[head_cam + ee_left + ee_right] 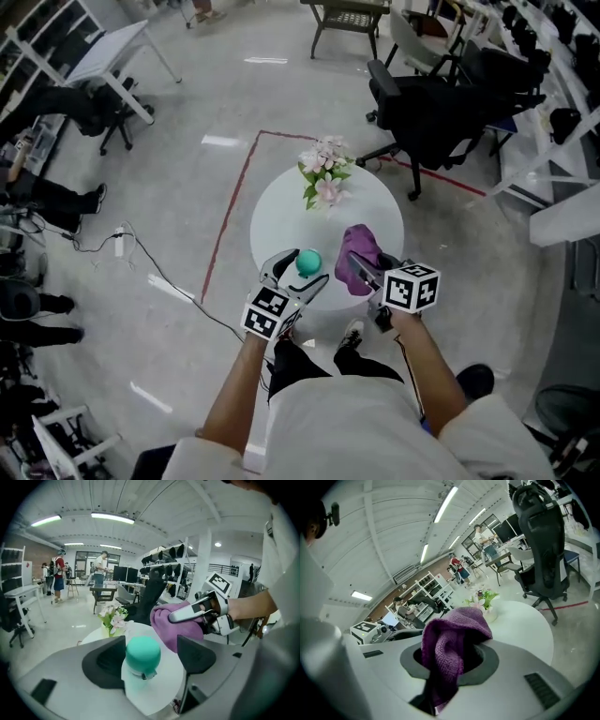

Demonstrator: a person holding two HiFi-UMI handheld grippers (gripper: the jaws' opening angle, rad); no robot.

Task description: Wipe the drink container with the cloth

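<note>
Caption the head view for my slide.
Right gripper holds a purple cloth beside the teal-capped bottle between the left gripper's jaws, over a white table.

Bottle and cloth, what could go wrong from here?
1. The bottle sits between the left gripper's wide jaws with a gap showing on one side. A push from the cloth may tip it.
2. The cloth hangs bunched in the right gripper, so the hard jaws might meet the bottle first.
3. The flowers stand close by on the table. A wide sweep could topple them.
</note>
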